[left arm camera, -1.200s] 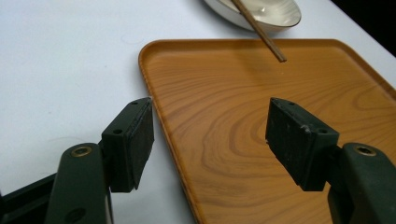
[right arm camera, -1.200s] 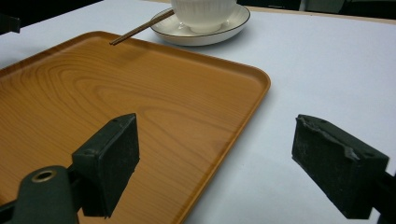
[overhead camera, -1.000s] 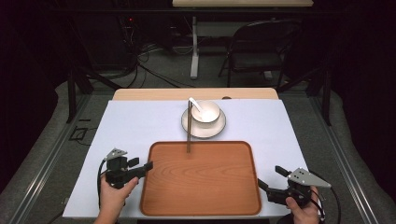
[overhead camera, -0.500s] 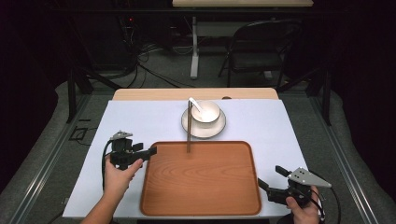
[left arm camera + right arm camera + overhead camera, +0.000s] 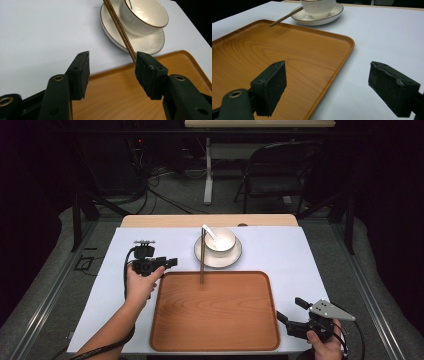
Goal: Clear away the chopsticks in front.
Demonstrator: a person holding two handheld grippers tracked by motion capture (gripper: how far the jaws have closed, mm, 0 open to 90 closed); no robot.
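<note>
A brown wooden tray lies at the near middle of the white table. Behind it a cream cup stands on a saucer, with a white spoon in the cup. Thin brown chopsticks lean from the cup's rim down to the tray's far edge. My left gripper is open, just off the tray's far left corner and pointing toward the chopsticks, which stay outside its jaws. My right gripper is open and empty at the tray's near right corner.
The white cover leaves a strip of wooden table edge showing at the back. A folding chair and floor cables lie beyond the table. Bare cover lies right of the tray.
My left gripper has moved away from me, from beside the tray's near left part to its far left corner near the chopsticks. The right gripper has stayed put.
</note>
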